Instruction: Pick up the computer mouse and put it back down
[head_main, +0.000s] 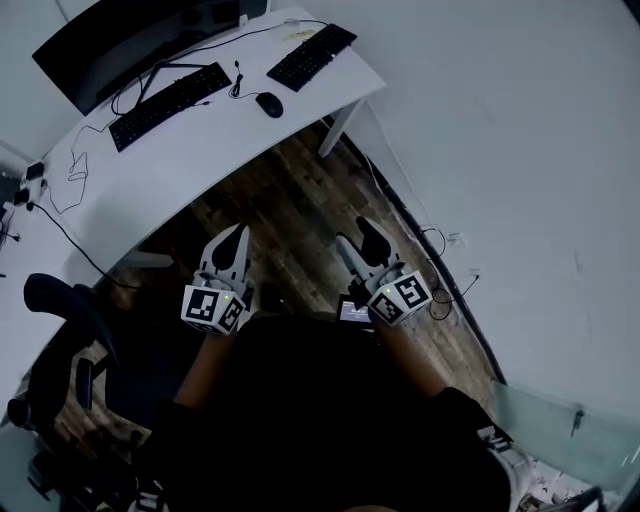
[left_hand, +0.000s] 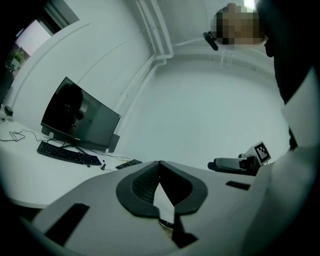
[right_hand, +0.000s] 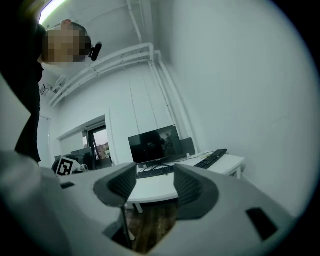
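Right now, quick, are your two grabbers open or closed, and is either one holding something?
The left gripper: closed, jaw tips together, holding nothing.
The right gripper: open, jaws apart, nothing between them.

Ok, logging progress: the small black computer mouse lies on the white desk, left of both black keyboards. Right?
No. The head view shows the small black computer mouse on the white desk between the left black keyboard and the right black keyboard, not left of both.
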